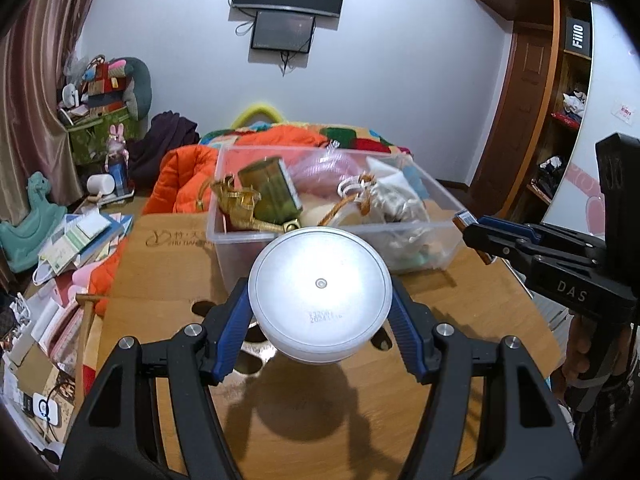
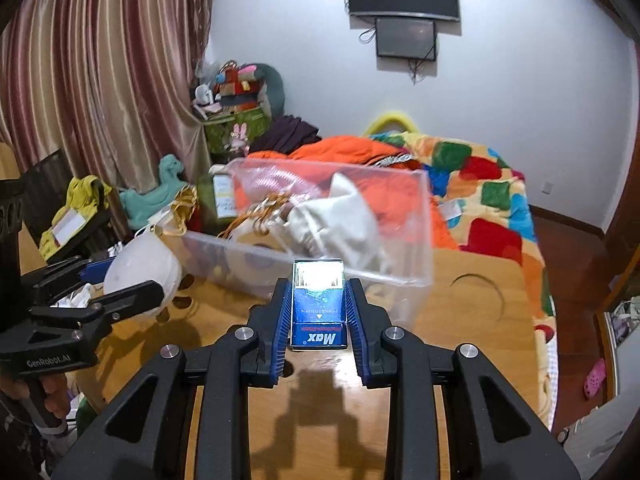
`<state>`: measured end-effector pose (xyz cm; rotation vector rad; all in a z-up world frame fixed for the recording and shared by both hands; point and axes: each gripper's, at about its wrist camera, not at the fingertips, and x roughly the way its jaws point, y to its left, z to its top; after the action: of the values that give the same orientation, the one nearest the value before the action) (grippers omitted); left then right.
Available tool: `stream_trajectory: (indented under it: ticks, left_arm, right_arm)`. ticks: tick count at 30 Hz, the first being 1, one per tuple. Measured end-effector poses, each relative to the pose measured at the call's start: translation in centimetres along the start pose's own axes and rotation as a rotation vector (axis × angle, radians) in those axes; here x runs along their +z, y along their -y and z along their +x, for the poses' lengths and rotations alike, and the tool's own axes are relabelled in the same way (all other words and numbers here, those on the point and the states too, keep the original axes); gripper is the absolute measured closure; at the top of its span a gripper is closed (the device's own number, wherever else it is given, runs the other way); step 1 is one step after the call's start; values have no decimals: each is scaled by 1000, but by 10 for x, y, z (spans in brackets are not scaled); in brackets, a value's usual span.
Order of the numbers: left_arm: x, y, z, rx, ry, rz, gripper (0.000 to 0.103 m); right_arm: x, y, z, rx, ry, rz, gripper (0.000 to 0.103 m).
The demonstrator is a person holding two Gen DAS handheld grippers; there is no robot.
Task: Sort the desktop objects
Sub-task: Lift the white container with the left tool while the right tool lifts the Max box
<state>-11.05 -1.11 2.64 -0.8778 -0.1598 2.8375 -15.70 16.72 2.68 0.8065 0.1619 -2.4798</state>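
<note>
The left gripper is clamped by its ribbed blue pads on one smooth round white plastic tub, held above the glossy wooden tabletop, while the right gripper pinches one small flat blue cardboard box printed "Max". Just beyond both stands one clear rectangular plastic bin, its thin rim open at the top and heaped with pale cloth, gold ribbon and a green tin. Bare wood lies free beneath both grippers.
</note>
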Motion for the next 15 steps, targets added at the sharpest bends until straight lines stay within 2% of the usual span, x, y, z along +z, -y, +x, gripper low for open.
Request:
stream_trajectory:
  ticks: [6, 15]
  left_arm:
    - [17, 4, -2, 1, 39, 31, 38]
    - [41, 4, 21, -28, 50, 49, 38]
  right_arm:
    - [7, 12, -10, -15, 34, 4, 78]
    - [21, 27, -1, -45, 46, 4, 78]
